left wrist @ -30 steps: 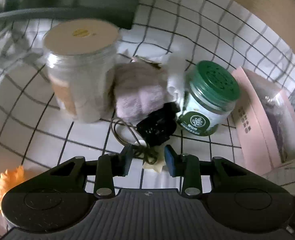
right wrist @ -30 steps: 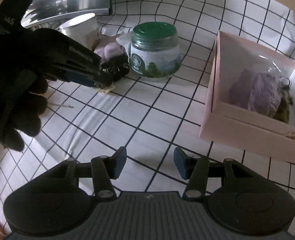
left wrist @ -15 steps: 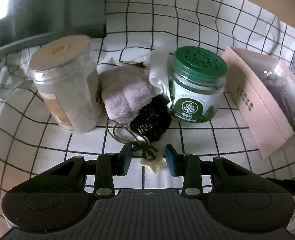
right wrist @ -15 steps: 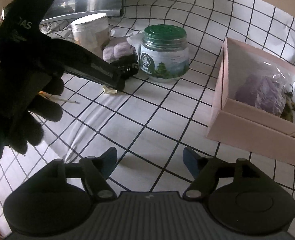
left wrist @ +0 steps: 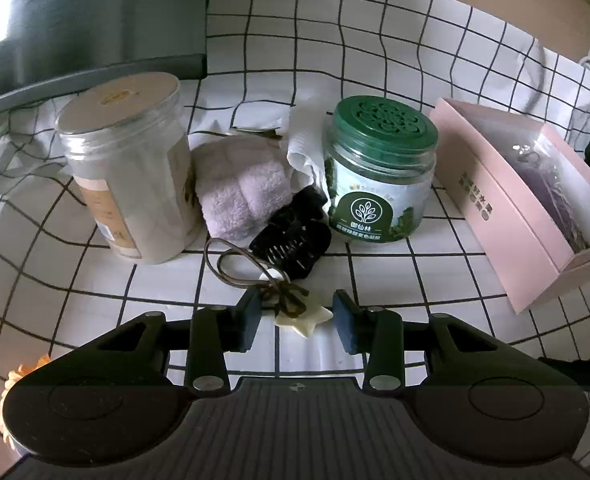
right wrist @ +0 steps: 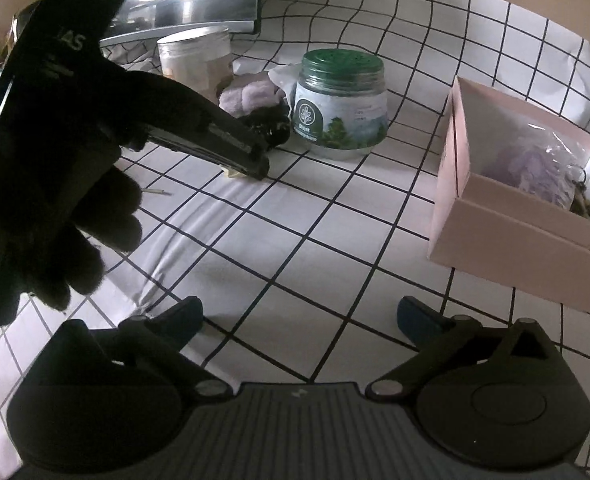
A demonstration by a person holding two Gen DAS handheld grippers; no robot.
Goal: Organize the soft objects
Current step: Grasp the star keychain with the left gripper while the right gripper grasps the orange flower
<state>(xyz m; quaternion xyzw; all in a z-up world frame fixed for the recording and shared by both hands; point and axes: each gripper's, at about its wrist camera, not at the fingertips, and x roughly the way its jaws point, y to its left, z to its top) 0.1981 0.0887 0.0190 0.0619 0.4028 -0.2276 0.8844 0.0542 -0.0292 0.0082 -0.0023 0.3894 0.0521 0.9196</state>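
Note:
A brown hair tie with a cream star charm [left wrist: 301, 318] lies on the checked cloth between the fingers of my left gripper [left wrist: 297, 316]. Its jaws are opening and the pads stand clear of the charm. Just beyond lie a black claw clip [left wrist: 291, 240], a folded lilac fluffy cloth [left wrist: 239, 196] and a white crumpled cloth [left wrist: 307, 152]. In the right wrist view, a gloved hand [right wrist: 55, 200] holds the left gripper [right wrist: 255, 168] tip-down at the charm. My right gripper [right wrist: 301, 312] hovers over bare cloth, its jaws opening wide with nothing between them.
A green-lidded jar [left wrist: 379, 176] and a clear tan-lidded jar [left wrist: 131, 176] flank the soft items. An open pink box [right wrist: 507, 216] at the right holds a purple item in plastic [right wrist: 535, 164]. An orange flower [left wrist: 19, 384] sits at the lower left. A monitor stands behind.
My right jaws have spread from about half to full width. My left gripper has rolled level and closed in on the hair tie, so the star charm now lies between its fingers.

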